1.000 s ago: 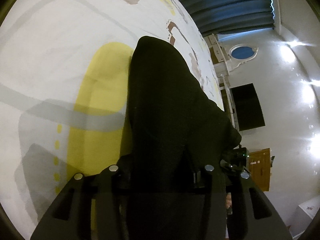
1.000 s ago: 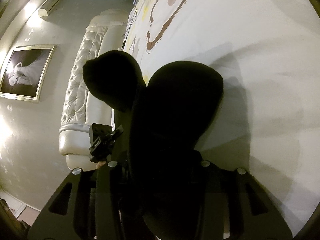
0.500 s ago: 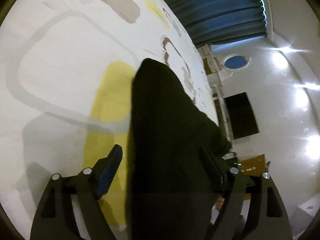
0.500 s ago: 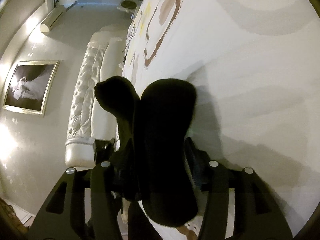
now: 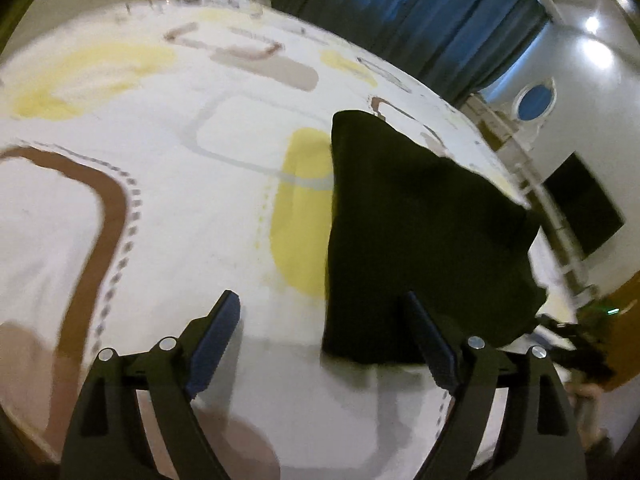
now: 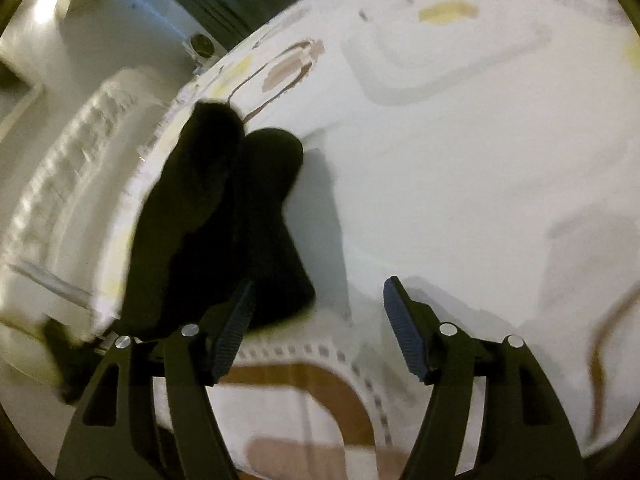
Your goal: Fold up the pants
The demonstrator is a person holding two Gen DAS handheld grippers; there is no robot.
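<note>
The black pants (image 5: pixel 420 232) lie in a folded heap on the patterned bedspread (image 5: pixel 180 208), right of centre in the left wrist view. My left gripper (image 5: pixel 320 304) hovers above the cover, its jaws opening. No cloth is pinched, and the near edge of the pants shows just beyond its right finger (image 5: pixel 428 340). In the right wrist view the pants (image 6: pixel 224 220) sit at the left near the bed's edge. My right gripper (image 6: pixel 320 284) is apart from them, with its jaws opening over bare bedspread (image 6: pixel 460 200). Its left finger (image 6: pixel 232 328) overlaps the cloth's near corner in the picture.
Blue curtains (image 5: pixel 420 20) hang beyond the bed's far side. A dark screen (image 5: pixel 584 204) and an oval blue mirror (image 5: pixel 536 100) are on the wall at the right. A white tufted headboard (image 6: pixel 68 184) runs along the bed's left edge in the right wrist view.
Both grippers have let go of the pants, opened wide, and drawn back and up. The pants now rest on the bedspread, smaller and farther off in both views.
</note>
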